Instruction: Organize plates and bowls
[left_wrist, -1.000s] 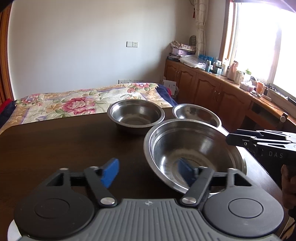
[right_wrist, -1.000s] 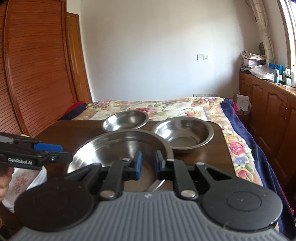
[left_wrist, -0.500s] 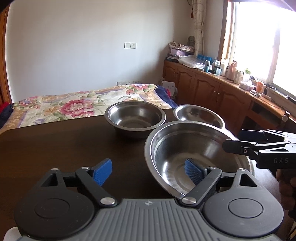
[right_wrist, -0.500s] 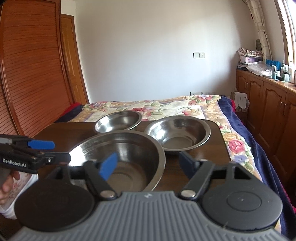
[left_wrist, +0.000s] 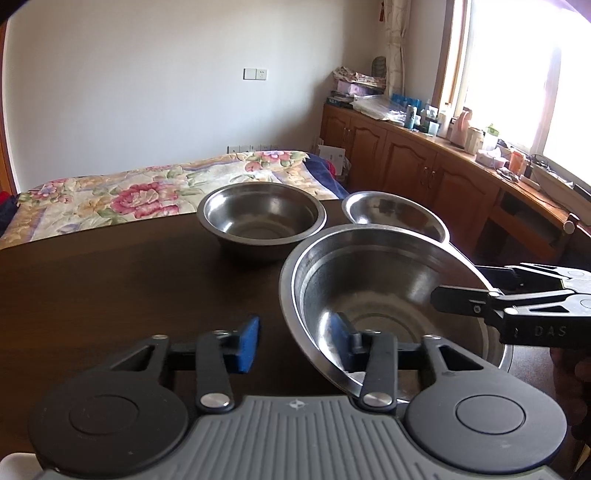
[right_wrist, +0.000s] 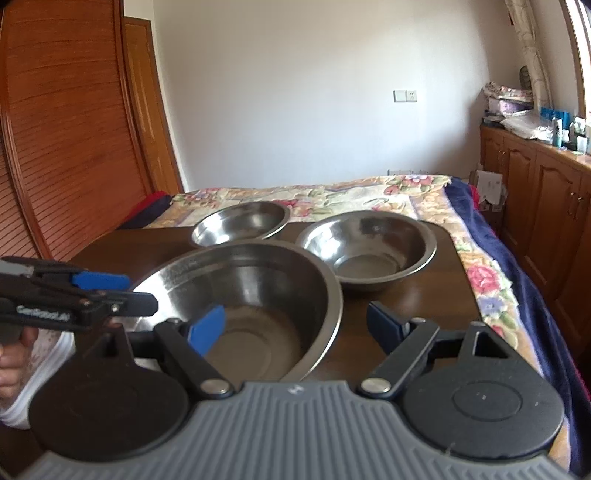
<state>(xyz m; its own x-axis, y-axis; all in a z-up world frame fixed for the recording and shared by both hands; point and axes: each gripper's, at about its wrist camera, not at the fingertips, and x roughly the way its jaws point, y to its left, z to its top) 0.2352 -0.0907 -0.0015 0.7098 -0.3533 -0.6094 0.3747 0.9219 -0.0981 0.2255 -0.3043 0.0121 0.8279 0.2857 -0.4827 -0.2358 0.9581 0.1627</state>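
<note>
My left gripper (left_wrist: 293, 338) has just been closing astride the near large bowl's (left_wrist: 388, 295) rim, not yet pinching; my right gripper (right_wrist: 295, 326) gapes wide astride it. Two far bowls (left_wrist: 262, 218) stand unstacked.

The left tool (left_wrist: 293, 341) points forward and somewhat down, its blue pads (left_wrist: 247, 345) apart; its jaws have just been closing, with a bowl rim between them, the pads not pressing on it. The right tool (right_wrist: 295, 328) also tilts down, jaws spread wide with the same rim between, untouched. A hand (right_wrist: 14, 354) grips the left tool's handle, seen left of the right tool; fingers (left_wrist: 574, 373) hold the right tool's.
</note>
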